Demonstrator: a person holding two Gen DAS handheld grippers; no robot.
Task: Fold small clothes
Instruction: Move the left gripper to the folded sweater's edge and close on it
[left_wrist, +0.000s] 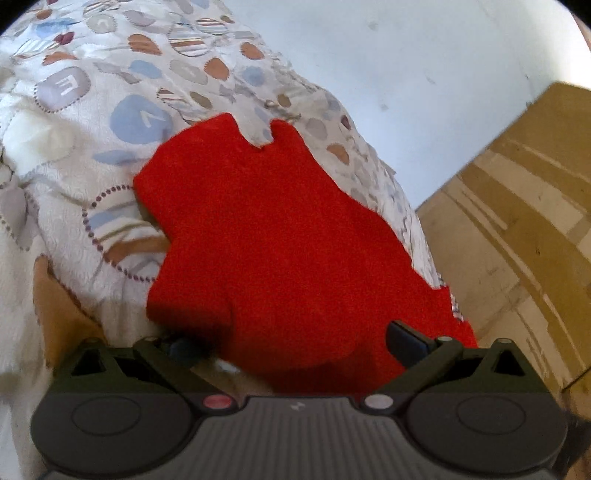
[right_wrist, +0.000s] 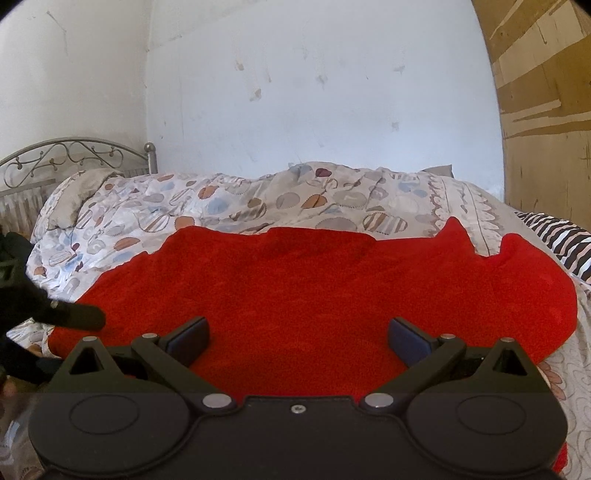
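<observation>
— Jaws first: how do they stand on each side?

— Both are spread wide with nothing between them. The right gripper (right_wrist: 298, 338) hovers low over the near edge of the red garment (right_wrist: 314, 295), its two blue-padded fingers (right_wrist: 190, 338) well apart above the cloth. The left gripper (left_wrist: 295, 341) is released too; one finger (left_wrist: 406, 341) sits over the cloth, the other is partly hidden under a fold at the garment's edge.

— Where does the garment lie?

— Spread out on the bed, on top of a patterned quilt (right_wrist: 229, 199) printed with blue, brown and striped rounds. In the right wrist view it stretches nearly the whole width, with two pointed bits sticking up at its far right end. In the left wrist view it runs away from the camera (left_wrist: 266, 236).

— Any bins or baskets holding things?

— I see none. A zebra-striped cloth (right_wrist: 561, 240) sits at the bed's right, a metal headboard (right_wrist: 74, 155) at the far left, and brown board panelling (right_wrist: 546, 110) against the white wall.
</observation>
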